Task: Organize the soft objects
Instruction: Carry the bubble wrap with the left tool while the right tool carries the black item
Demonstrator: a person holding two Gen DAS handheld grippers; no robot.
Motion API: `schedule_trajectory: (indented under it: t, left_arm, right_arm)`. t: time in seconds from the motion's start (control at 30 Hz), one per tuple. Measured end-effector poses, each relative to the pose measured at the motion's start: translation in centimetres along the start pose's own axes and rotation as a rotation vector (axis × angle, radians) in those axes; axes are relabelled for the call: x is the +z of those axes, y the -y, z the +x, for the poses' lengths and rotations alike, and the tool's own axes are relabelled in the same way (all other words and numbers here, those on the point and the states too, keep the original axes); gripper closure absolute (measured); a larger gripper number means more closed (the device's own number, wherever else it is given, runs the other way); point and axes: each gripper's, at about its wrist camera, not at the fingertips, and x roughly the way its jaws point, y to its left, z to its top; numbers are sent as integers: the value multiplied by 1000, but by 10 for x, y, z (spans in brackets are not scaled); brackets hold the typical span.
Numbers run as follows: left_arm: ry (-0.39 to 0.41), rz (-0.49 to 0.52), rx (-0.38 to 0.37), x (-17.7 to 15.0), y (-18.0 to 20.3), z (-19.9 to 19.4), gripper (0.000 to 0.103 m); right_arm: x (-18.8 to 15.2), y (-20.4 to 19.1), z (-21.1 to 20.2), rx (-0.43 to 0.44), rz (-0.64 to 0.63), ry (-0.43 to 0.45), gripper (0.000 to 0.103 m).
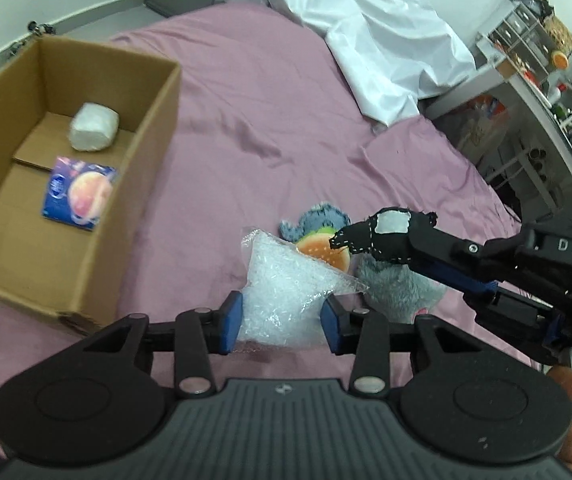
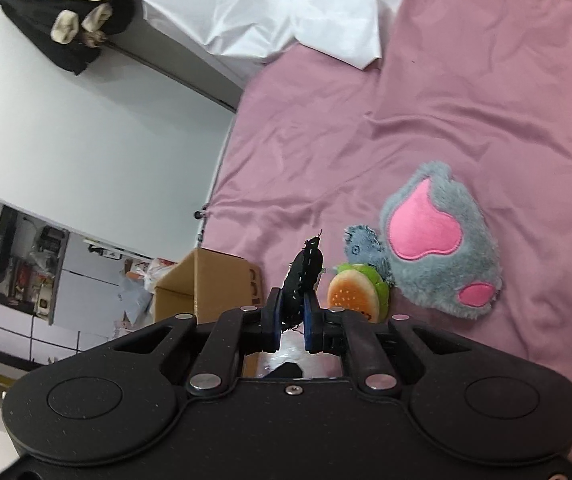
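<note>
My left gripper [image 1: 281, 318] is shut on a clear plastic bag of white beads [image 1: 286, 284], held above the pink bed. My right gripper [image 2: 292, 316] is shut on a small black stitched fabric toy [image 2: 304, 276]; the toy also shows in the left wrist view [image 1: 386, 236]. On the bed lie a grey plush paw with pink pads [image 2: 442, 248], a burger plush [image 2: 356, 292] and a small blue plush [image 2: 364, 246]. The cardboard box [image 1: 141, 184] stands at the left and holds a white wrapped lump [image 1: 93, 127] and a blue packet [image 1: 79, 192].
A white sheet [image 1: 386, 40] lies crumpled at the far end of the pink bed [image 1: 265, 100]. Shelves with clutter [image 1: 546, 80] stand to the right of the bed. The bed's edge and floor show in the right wrist view [image 2: 213, 184].
</note>
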Motion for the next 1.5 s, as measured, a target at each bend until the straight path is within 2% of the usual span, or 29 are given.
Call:
schedule_trajectory:
  t: [0.33, 0.7, 1.0, 1.5]
  left_arm:
    - [55, 32, 57, -1, -5, -32, 63]
    - [146, 10, 64, 19, -14, -68, 63]
    - [186, -26, 85, 33, -39, -87, 63]
    - [212, -101, 127, 49, -100, -101, 62]
  right_arm:
    - [-8, -13, -9, 97, -93, 28, 93]
    - [-8, -36, -22, 153, -174, 76, 93]
    - [-12, -59, -19, 127, -234, 101, 93]
    - [-40, -112, 28, 91, -337, 68, 93]
